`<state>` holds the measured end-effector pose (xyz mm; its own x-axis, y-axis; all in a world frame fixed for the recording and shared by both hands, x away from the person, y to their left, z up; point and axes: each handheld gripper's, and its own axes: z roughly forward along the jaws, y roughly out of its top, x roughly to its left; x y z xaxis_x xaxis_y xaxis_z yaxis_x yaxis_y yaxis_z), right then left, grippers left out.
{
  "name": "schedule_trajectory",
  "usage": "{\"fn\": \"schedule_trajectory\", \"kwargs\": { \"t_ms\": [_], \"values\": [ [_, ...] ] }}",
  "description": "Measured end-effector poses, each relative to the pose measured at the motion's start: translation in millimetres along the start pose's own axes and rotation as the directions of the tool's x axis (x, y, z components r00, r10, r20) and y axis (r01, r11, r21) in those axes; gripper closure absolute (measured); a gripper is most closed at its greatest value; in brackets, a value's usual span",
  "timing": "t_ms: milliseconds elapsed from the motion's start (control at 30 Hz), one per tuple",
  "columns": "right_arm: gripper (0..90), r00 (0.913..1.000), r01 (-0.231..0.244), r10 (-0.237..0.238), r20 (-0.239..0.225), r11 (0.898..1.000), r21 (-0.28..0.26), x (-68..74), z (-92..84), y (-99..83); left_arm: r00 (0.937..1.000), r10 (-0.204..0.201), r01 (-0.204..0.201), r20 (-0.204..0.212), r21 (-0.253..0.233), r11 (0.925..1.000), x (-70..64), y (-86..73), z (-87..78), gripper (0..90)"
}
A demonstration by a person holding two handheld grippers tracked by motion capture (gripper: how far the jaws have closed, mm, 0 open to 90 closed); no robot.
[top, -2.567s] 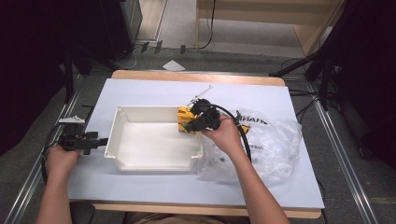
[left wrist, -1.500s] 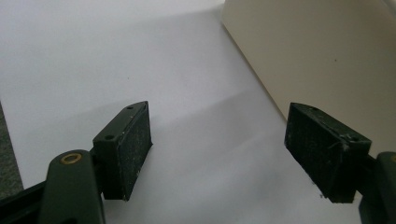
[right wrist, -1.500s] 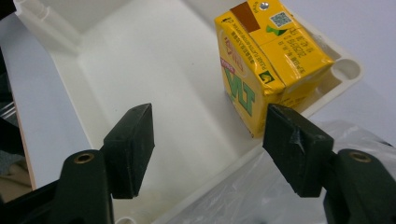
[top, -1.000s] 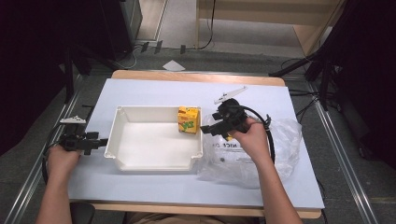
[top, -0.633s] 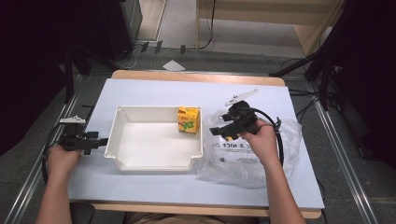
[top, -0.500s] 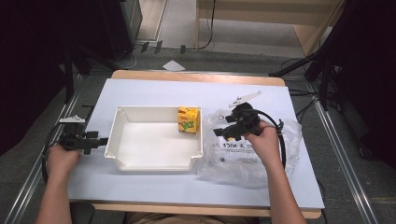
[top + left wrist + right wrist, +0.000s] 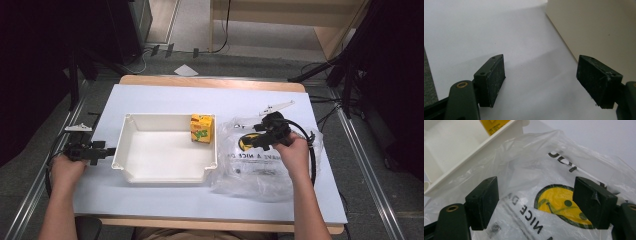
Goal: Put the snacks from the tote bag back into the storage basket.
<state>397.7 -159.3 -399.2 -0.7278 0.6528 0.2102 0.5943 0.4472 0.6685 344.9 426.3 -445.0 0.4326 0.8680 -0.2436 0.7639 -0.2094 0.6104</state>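
Since 2.6 seconds ago, the right gripper (image 7: pixel 256 141) has let go of the yellow carton (image 7: pixel 201 128) and drawn back from the white tray (image 7: pixel 166 175) to the clear plastic bag (image 7: pixel 260 167); the left gripper (image 7: pixel 107 151) has stayed where it was.

From the high view, the carton stands upright in the tray's far right corner, against the wall nearest the bag. The right gripper hangs over the bag's upper part, above its yellow smiley print, with the person's right hand (image 7: pixel 295 155) behind it. The left gripper rests on the white table cover (image 7: pixel 165 97) just beside the tray's left wall, held by the left hand (image 7: pixel 67 167).

From the left gripper view, the left gripper (image 7: pixel 540 80) has its jaws spread wide with nothing between them; the table cover lies beneath and the tray's outer wall (image 7: pixel 596 32) rises by the right jaw.

From the right gripper view, the right gripper (image 7: pixel 536 203) also stands wide apart and empty, directly over the bag (image 7: pixel 544 177). The tray's rim (image 7: pixel 474 157) runs beside the bag, which laps against it, and a bit of the carton (image 7: pixel 495 124) shows inside the tray.
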Motion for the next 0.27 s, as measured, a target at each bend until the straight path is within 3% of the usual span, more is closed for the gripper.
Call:
{"fn": "schedule_trajectory", "kwargs": {
  "t_ms": [267],
  "values": [
    [22.2, 0.9982, -0.056, 0.055, 0.024, 0.997, 0.047, -12.4, 1.0, -8.9, 1.0000, -0.004, 0.004, 0.002, -0.002, 1.0000, 0.6, 0.2, 0.2, 23.9]
  ]
}}
